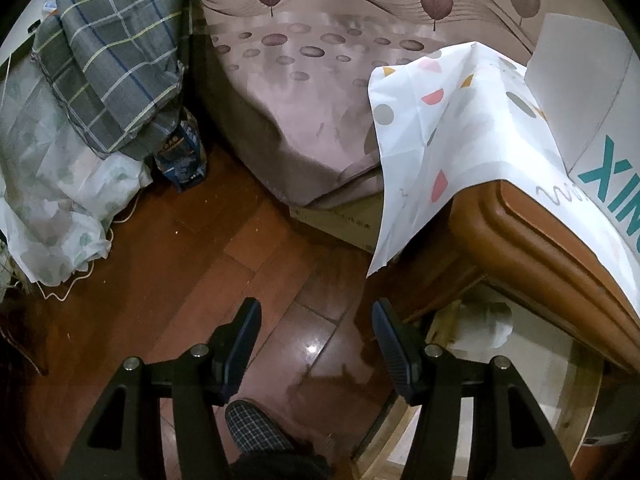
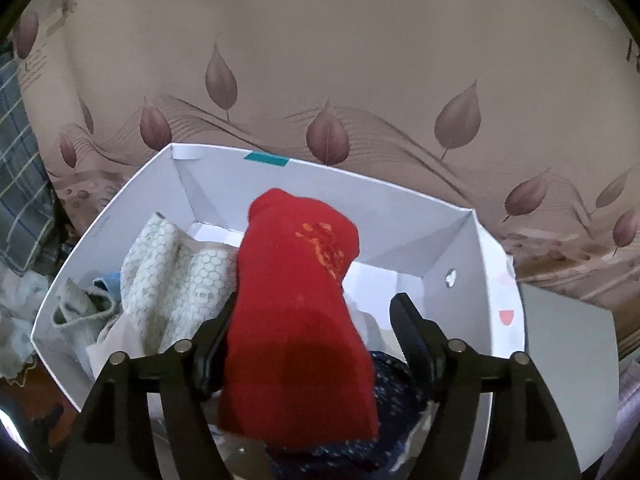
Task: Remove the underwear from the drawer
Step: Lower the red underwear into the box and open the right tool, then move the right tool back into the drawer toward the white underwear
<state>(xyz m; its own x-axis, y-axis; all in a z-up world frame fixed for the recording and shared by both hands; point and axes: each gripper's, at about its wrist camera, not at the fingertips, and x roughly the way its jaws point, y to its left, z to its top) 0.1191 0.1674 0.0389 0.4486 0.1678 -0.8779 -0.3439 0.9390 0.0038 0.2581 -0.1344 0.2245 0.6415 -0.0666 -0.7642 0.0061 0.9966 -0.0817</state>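
With the right tool spread apart around the red fabric underwear over the white cardboard box, I'd close squarely on its middle before lifting, while the left tool hangs half-open, empty.

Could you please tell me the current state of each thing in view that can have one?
Left hand-held gripper: open, empty, above the wooden floor.
Right hand-held gripper: open, red garment between its jaws.
Red garment: bunched, standing up over the box.
White box: open, no lid on.
Patterned white cloth: crumpled inside the box.
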